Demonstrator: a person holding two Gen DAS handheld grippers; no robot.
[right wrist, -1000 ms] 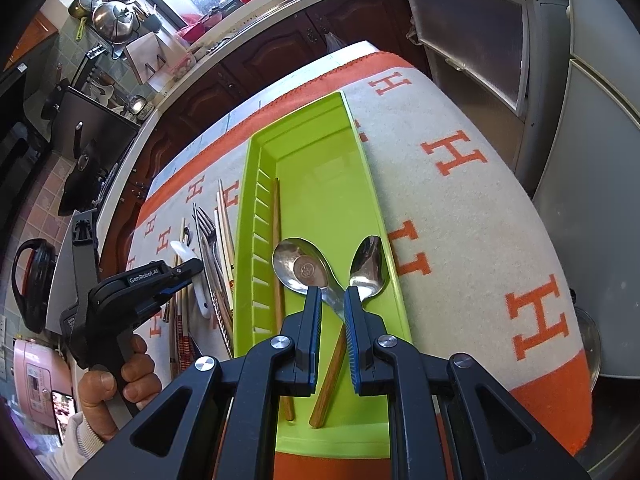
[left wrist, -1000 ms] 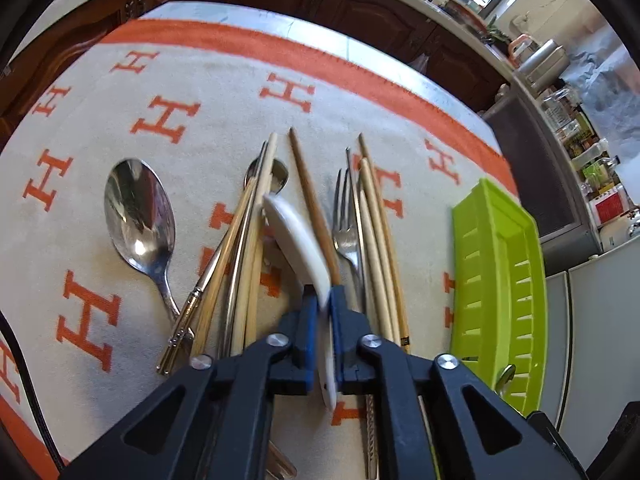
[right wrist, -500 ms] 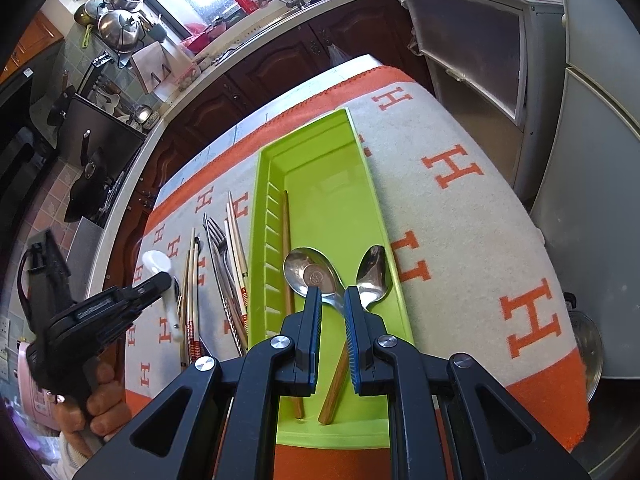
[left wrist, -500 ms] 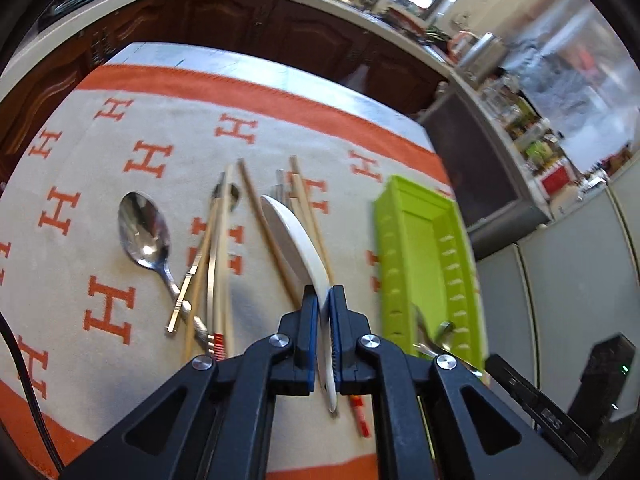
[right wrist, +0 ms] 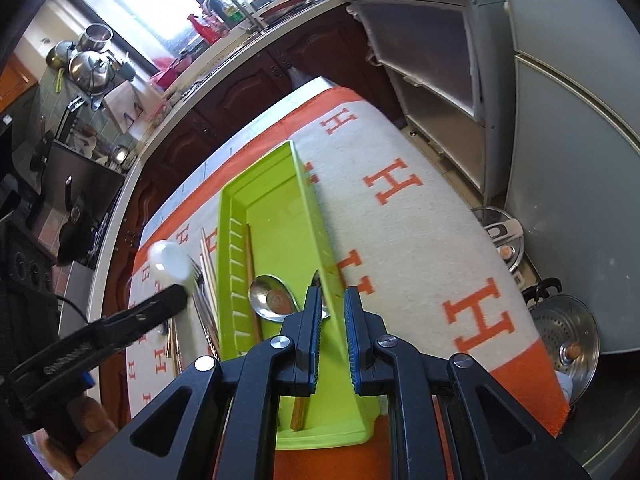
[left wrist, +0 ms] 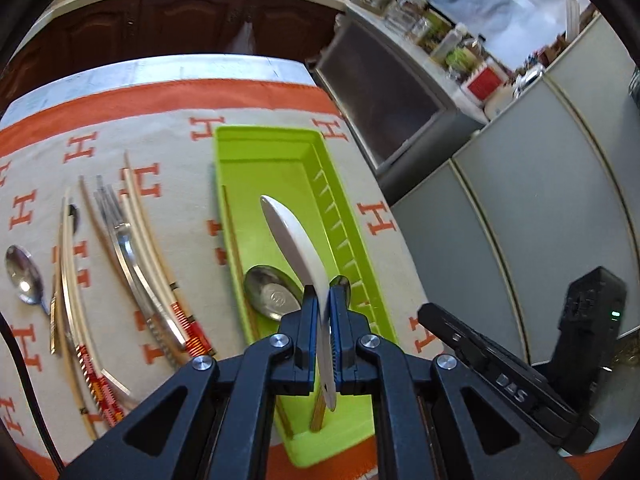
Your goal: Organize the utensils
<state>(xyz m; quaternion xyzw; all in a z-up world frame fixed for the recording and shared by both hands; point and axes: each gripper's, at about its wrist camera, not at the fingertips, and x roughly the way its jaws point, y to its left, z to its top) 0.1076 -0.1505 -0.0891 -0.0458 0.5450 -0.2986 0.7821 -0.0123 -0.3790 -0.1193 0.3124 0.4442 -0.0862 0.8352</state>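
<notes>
My left gripper (left wrist: 322, 300) is shut on the handle of a white ceramic spoon (left wrist: 292, 236) and holds it in the air over the green tray (left wrist: 260, 148). In the tray lie a large metal spoon (left wrist: 270, 294), a smaller spoon (left wrist: 342, 282) and a wooden chopstick (left wrist: 236, 248). My right gripper (right wrist: 332, 300) hovers over the tray's right wall (right wrist: 316, 220) near the front end. Its jaws are nearly together with nothing in them. In the right wrist view the white spoon (right wrist: 168, 260) sticks out of the left gripper (right wrist: 176, 296), left of the tray.
On the orange-and-cream cloth (left wrist: 168, 92) left of the tray lie a fork (left wrist: 128, 252), several chopsticks (left wrist: 148, 240) and a metal spoon (left wrist: 22, 280). Grey cabinets (left wrist: 500, 200) stand to the right. On the floor beside the table are a steamer pot (right wrist: 564, 332) and a lid (right wrist: 500, 236).
My left gripper has lifted the white spoon off the cloth and carried it right, over the green tray. My right gripper has drifted a little right, toward the tray's right wall.
</notes>
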